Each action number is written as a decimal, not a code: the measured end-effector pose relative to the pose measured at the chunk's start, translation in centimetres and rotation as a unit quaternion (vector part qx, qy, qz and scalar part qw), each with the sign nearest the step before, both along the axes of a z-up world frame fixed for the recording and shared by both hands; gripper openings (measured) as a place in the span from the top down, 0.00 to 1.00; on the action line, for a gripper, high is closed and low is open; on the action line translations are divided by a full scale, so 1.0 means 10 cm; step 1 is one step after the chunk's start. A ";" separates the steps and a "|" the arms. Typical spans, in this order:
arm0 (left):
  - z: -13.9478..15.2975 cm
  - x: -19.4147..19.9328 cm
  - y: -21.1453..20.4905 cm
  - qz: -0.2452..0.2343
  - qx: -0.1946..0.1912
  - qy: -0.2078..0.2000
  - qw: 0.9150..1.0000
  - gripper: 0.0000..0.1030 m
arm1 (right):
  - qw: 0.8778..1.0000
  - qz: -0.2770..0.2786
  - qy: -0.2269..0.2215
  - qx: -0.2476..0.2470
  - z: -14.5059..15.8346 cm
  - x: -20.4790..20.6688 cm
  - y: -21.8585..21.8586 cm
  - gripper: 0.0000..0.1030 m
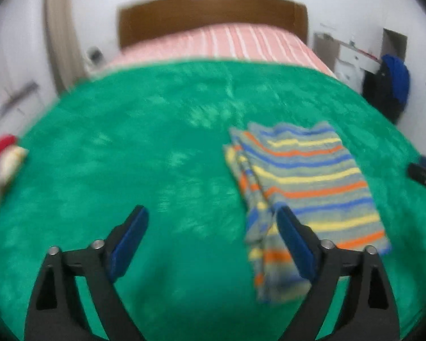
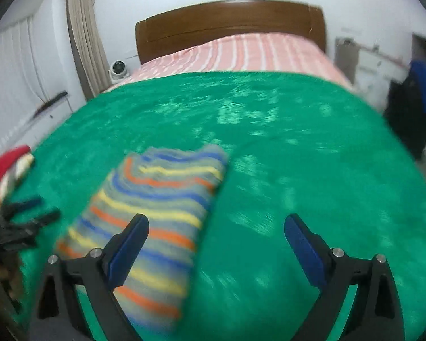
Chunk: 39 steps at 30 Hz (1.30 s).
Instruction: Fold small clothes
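Note:
A small striped garment [image 1: 306,187] in grey, blue, yellow and orange lies folded on the green blanket [image 1: 144,147]. My left gripper [image 1: 211,216] is open and empty above the blanket, its right finger over the garment's left edge. In the right wrist view the same garment [image 2: 162,199] lies left of centre. My right gripper [image 2: 215,224] is open and empty, its left finger over the garment's near part. The left gripper's fingertips [image 2: 28,207] show at the left edge.
A pile of other clothes, red and cream [image 1: 0,153], lies at the blanket's left edge, also in the right wrist view [image 2: 10,164]. Beyond the blanket are a pink striped sheet [image 1: 218,42] and a wooden headboard [image 1: 213,11]. A chair with dark and blue clothes [image 1: 389,85] stands right.

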<state>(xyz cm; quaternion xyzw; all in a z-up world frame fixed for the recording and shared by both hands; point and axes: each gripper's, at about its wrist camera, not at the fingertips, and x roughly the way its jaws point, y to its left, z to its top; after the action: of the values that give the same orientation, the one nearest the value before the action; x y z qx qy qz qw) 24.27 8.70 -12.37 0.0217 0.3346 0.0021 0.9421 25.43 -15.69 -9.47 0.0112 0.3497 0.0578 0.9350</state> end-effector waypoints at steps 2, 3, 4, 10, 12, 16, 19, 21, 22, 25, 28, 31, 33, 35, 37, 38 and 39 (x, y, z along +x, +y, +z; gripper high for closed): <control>0.16 -0.33 -0.04 0.026 0.028 -0.036 0.999 0.00 | 0.999 -0.001 -0.035 -0.020 0.12 -0.42 -0.03 0.07; 0.25 -0.48 -0.07 0.025 0.035 -0.044 0.998 0.00 | 0.998 -0.004 -0.053 -0.025 0.19 -0.56 -0.05 0.04; 0.31 -0.50 -0.07 0.023 0.036 -0.048 0.998 0.00 | 0.997 -0.011 -0.074 -0.031 0.25 -0.76 -0.06 0.01; 0.74 -1.06 -0.17 0.035 0.020 -0.092 0.995 0.00 | 0.993 -0.031 -0.113 0.005 0.49 -1.46 -0.16 0.01; 0.82 -1.21 -0.18 0.034 0.013 -0.096 0.995 0.00 | 0.994 -0.035 -0.107 0.014 0.52 -1.58 -0.19 0.01; 0.87 -1.35 -0.30 0.053 0.042 -0.100 0.993 0.00 | 0.990 -0.062 -0.129 -0.007 0.60 -1.89 -0.16 0.01; 0.91 -1.48 -0.36 0.057 0.043 -0.104 0.992 0.00 | 0.987 -0.065 -0.146 -0.011 0.66 -2.09 -0.16 0.01; 0.95 -1.57 -0.37 0.063 0.032 -0.106 0.992 0.00 | 0.987 -0.064 -0.145 -0.004 0.68 -2.17 -0.16 0.00; 0.97 -1.62 -0.36 0.068 0.025 -0.108 0.992 0.00 | 0.988 -0.059 -0.144 0.004 0.69 -2.19 -0.16 0.00; 0.98 -1.70 -0.32 0.053 -0.023 -0.093 0.994 0.00 | 0.989 -0.032 -0.142 0.028 0.71 -2.26 -0.14 0.00; 0.96 -1.73 -0.29 0.029 -0.058 -0.070 0.995 0.00 | 0.992 -0.021 -0.124 -0.005 0.70 -2.26 -0.01 0.00; 0.96 -1.77 -0.32 0.030 -0.047 -0.058 0.997 0.00 | 0.993 -0.018 -0.112 -0.032 0.72 -2.28 0.12 0.00; 0.95 -1.79 -0.37 0.040 -0.023 -0.041 0.998 0.00 | 0.995 -0.017 -0.094 -0.032 0.74 -2.29 0.17 0.00; 0.93 -1.82 -0.42 0.041 -0.004 -0.023 0.999 0.00 | 0.997 -0.025 -0.067 -0.035 0.77 -2.26 0.22 0.01; 0.90 -1.85 -0.43 0.041 -0.005 -0.017 0.999 0.00 | 0.998 -0.033 -0.043 -0.039 0.79 -2.24 0.27 0.01; 0.88 -1.86 -0.44 0.039 -0.005 -0.011 0.999 0.00 | 0.998 -0.035 -0.040 -0.039 0.80 -2.25 0.29 0.01; 0.86 -1.86 -0.46 0.036 -0.003 -0.005 0.999 0.00 | 0.998 -0.041 -0.034 -0.044 0.81 -2.27 0.31 0.00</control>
<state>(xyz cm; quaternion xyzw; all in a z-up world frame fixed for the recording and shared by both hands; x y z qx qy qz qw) 5.68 4.12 -3.76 0.0070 0.3308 0.0357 0.9430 2.77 -12.54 -1.33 -0.0176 0.3193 0.0048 0.9475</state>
